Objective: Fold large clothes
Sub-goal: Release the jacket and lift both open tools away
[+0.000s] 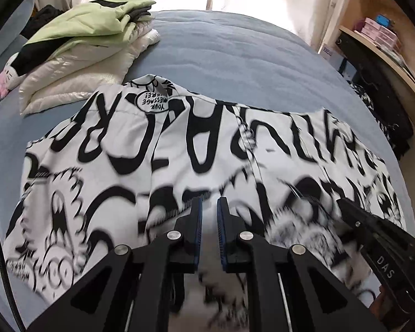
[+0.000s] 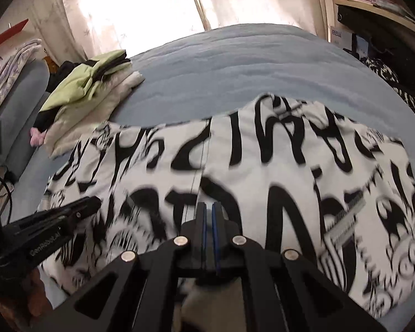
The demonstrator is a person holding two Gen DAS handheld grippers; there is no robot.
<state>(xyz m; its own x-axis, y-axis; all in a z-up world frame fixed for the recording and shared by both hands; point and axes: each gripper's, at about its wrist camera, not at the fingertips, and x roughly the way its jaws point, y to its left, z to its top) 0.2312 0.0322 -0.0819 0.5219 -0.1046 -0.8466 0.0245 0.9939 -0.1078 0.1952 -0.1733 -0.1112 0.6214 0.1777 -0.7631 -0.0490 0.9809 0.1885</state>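
Note:
A large white garment with black graffiti print (image 1: 196,155) lies spread across the blue bed, and it also shows in the right wrist view (image 2: 262,171). My left gripper (image 1: 209,203) hovers over its near edge with the jaws a narrow gap apart and nothing between them. My right gripper (image 2: 209,207) has its jaws nearly closed; whether cloth is pinched between them is hidden. The right gripper also shows in the left wrist view (image 1: 345,204) at the lower right, and the left gripper shows in the right wrist view (image 2: 94,200) at the lower left.
A stack of folded clothes, green on white (image 1: 88,41), sits at the bed's far left, also seen in the right wrist view (image 2: 91,83). A pink and white plush toy (image 1: 7,80) lies beside it. Shelves (image 1: 384,36) stand at the right. Curtains (image 2: 141,5) hang behind the blue bed (image 1: 235,55).

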